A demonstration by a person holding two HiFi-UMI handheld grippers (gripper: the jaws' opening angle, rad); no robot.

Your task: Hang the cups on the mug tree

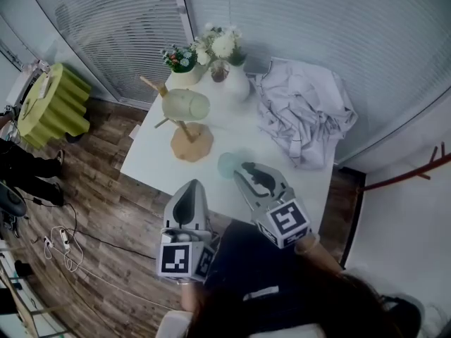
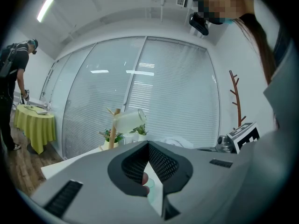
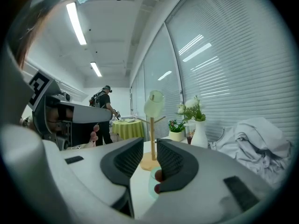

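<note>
while the right gripper point(image 3: 150, 146) has its fingers a narrow gap apart with nothing pinched, the left gripper point(image 2: 148, 144) has its fingers together at the tips, empty. both point nearly level across the white table point(image 1: 151, 162), left one nearer the table's near edge.

pale teal cup point(image 1: 229, 164) stands upright on the table right at the right gripper's fingertips, showing low in the gap in the right gripper view; pads aren't pressing on it. can't tell if a finger brushes the rim.

mug tree point(image 1: 192, 145) is further in, on its round wooden base, near the teal cup but not touching it. one pale green cup point(image 1: 187, 105) hangs tilted on an upper peg; the other pegs are bare.

behind the tree: small potted plant point(image 1: 183, 63) and a white vase of white flowers point(image 1: 236, 83), side by side at the far edge. crumpled pale cloth point(image 1: 306, 111) fills the right side of the table.

off the table: round table with a yellow-green cover point(image 1: 53, 104) on the wood floor at left, a person in dark clothes point(image 2: 11, 87) beside it, a reddish-brown coat stand point(image 2: 236, 97) at right, blinds over glass behind.
</note>
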